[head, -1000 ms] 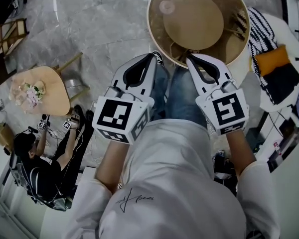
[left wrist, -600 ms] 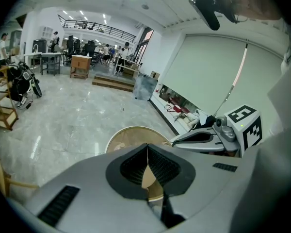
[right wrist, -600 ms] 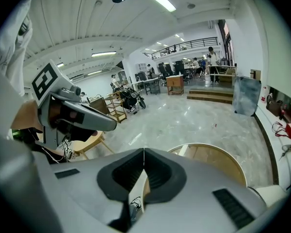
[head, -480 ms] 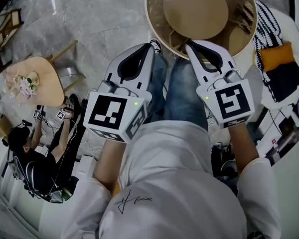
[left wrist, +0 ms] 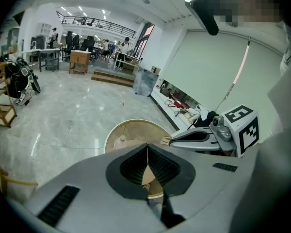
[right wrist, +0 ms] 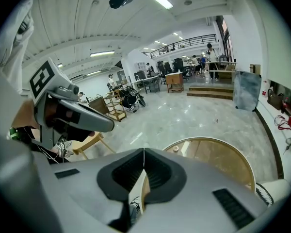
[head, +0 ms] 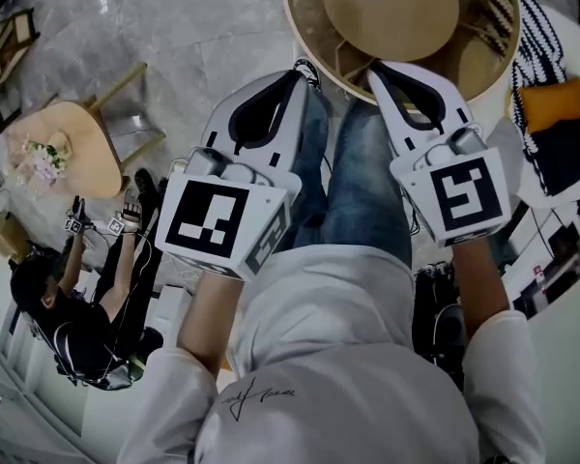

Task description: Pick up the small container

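A small, pale round container (left wrist: 120, 141) stands on the round glass-topped table (head: 304, 42) with a wooden base; it also shows in the right gripper view (right wrist: 176, 148). In the head view it is cut off at the top edge. My left gripper (head: 298, 71) hangs over the table's near rim, shut and empty, its tips meeting (left wrist: 147, 147). My right gripper (head: 377, 66) is beside it over the same rim, also shut with nothing between its pads (right wrist: 144, 152). Both are well short of the container.
My jeans-clad legs (head: 362, 182) are under the grippers. A small wooden table with flowers (head: 63, 148) and a person sitting on the floor (head: 58, 307) are at the left. A white seat with striped cloth and an orange cushion (head: 556, 100) is at the right.
Both grippers have sunk a little, staying shut. In the head view the round table has slid toward the top edge, and the container is now nearly out of frame.
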`<state>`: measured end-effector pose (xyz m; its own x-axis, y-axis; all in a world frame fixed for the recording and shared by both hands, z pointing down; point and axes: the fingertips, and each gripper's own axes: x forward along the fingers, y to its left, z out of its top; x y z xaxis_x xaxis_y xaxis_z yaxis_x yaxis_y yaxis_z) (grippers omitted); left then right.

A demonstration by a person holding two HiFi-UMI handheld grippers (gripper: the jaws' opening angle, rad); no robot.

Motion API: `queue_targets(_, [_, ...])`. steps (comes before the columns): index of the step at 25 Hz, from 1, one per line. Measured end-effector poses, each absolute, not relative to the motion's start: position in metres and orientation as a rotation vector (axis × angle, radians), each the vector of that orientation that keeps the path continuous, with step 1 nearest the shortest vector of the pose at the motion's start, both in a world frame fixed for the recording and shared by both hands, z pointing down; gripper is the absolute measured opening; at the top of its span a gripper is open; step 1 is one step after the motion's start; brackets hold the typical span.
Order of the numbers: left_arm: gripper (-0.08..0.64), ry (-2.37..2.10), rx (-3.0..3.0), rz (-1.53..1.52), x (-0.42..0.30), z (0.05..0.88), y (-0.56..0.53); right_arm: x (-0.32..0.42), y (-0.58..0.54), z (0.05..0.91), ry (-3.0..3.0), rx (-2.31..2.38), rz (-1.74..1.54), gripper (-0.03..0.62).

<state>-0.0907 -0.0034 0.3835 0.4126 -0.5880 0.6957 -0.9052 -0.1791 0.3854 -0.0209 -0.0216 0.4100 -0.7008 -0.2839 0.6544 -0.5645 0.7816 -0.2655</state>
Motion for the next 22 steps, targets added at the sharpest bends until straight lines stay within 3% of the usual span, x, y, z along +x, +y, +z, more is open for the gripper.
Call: queue_targets(22, [0.017, -1.269, 1.800, 0.502, -0.088, 0.453, -0.006, -0.013, -0.051, 0.490, -2.360, 0.709, 0.628, 0.018])
